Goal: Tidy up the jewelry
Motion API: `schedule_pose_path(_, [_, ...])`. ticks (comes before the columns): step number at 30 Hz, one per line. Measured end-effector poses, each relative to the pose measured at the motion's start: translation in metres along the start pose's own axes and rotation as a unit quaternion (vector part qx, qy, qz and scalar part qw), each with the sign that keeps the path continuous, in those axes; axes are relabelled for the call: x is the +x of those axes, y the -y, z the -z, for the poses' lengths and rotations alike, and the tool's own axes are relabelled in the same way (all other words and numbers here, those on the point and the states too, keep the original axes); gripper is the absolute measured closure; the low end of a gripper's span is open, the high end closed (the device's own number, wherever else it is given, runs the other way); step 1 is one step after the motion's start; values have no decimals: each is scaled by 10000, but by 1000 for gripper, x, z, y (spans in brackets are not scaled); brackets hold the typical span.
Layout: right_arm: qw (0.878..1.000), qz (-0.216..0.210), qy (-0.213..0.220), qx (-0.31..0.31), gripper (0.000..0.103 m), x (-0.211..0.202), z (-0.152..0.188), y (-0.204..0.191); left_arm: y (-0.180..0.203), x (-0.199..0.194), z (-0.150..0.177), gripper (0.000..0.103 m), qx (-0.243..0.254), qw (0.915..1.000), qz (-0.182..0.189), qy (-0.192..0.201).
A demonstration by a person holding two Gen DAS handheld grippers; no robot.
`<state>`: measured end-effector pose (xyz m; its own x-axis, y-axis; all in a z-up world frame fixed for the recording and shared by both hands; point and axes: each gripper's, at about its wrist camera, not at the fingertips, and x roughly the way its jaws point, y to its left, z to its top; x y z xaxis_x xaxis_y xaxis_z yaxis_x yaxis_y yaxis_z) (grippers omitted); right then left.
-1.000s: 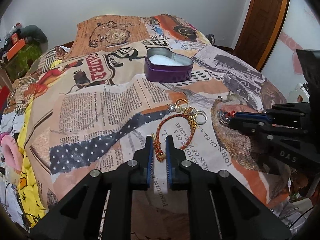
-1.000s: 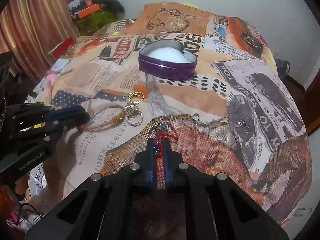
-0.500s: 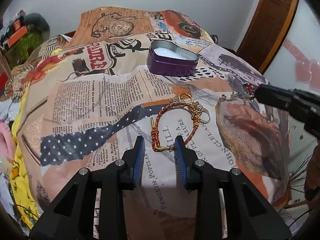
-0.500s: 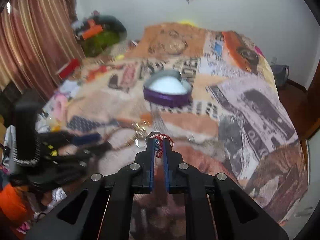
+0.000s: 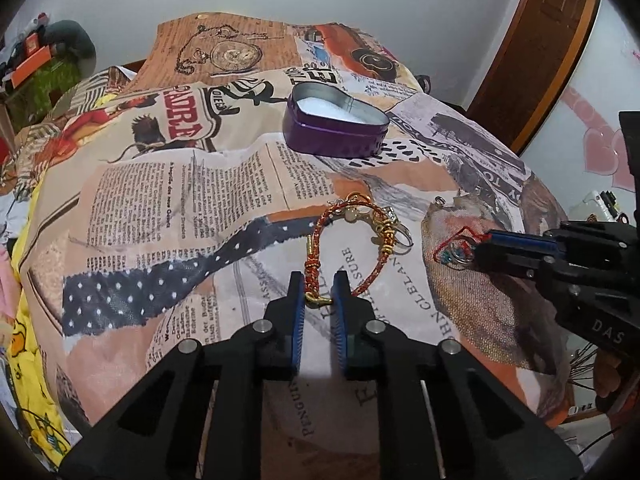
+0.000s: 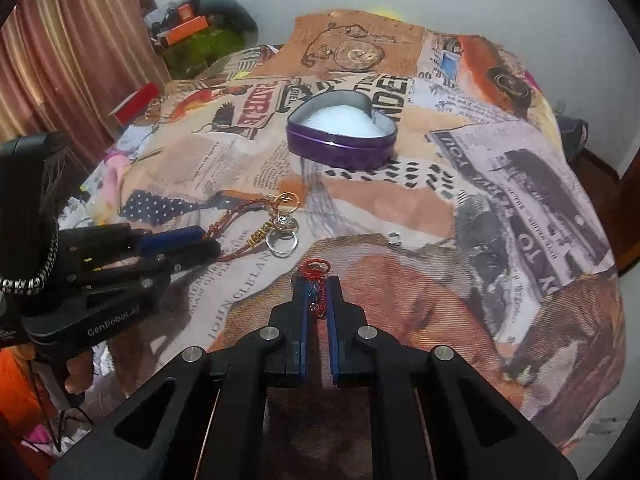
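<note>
Both gripper bodies run off the bottom edges. The red thread piece [image 6: 316, 280] is half buried between the right gripper's [image 6: 318, 296] pads, so its shape's anyone's guess. Charms on the bracelet [image 5: 356, 236] are too tiny to make out. Shelf clutter [image 6: 188, 28] is mush.

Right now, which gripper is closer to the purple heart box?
Neither clearly. The left gripper closes around the braided bracelet; the right gripper grips red thread jewelry, both short of the box.

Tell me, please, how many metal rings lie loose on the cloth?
2: a large key ring beside the braided bracelet, and a small ring alone further right on the cloth. Others may be hidden.
</note>
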<state>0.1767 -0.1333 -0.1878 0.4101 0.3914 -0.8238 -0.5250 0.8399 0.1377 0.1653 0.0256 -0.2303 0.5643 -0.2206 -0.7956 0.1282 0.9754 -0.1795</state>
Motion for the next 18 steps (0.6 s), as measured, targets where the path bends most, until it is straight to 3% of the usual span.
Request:
schedule_pose_path(2, [9999,71,-57,-91,96,-1,2,-1,1,-1,-1,98,33,10000,-76,47])
schedule_pose_path(18, [9997,-13,-129,-216,95,-14,10,7,6,-25,-5,99,228,9989,-191,367])
